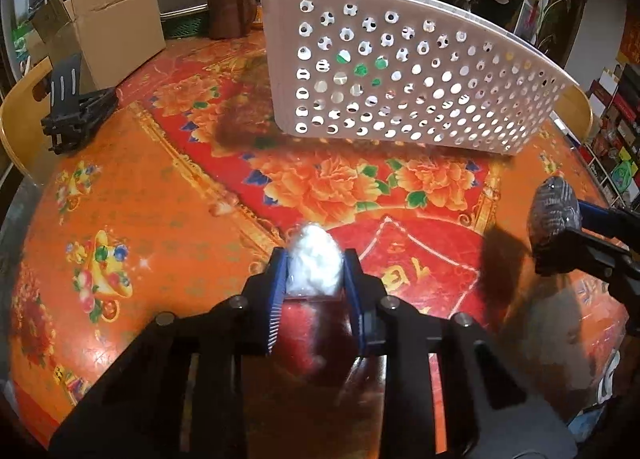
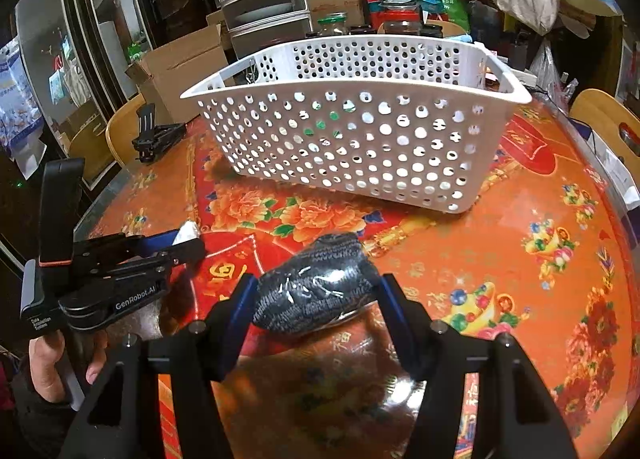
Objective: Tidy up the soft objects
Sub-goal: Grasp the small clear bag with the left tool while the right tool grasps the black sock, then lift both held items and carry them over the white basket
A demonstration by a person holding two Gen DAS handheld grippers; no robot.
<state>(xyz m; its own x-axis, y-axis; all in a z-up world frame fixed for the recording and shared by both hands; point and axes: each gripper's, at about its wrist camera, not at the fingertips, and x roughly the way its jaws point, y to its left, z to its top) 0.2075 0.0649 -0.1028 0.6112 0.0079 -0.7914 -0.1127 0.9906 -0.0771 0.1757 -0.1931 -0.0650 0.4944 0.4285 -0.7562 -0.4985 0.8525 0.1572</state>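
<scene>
While the left claw (image 1: 315, 271) clamps white fluff (image 1: 316, 259), the right claw (image 2: 316, 295) clamps a dark bundle (image 2: 316, 291).

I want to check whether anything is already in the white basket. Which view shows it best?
The right wrist view: the white basket shows whole there, with its rim, far wall and part of the inside visible. The left wrist view shows only its perforated near wall from low down, with the interior hidden and just green specks through the holes.

A cardboard box (image 1: 116, 25) stands behind a black folded stand (image 1: 78, 115) on the floral tablecloth (image 1: 160, 219).
</scene>
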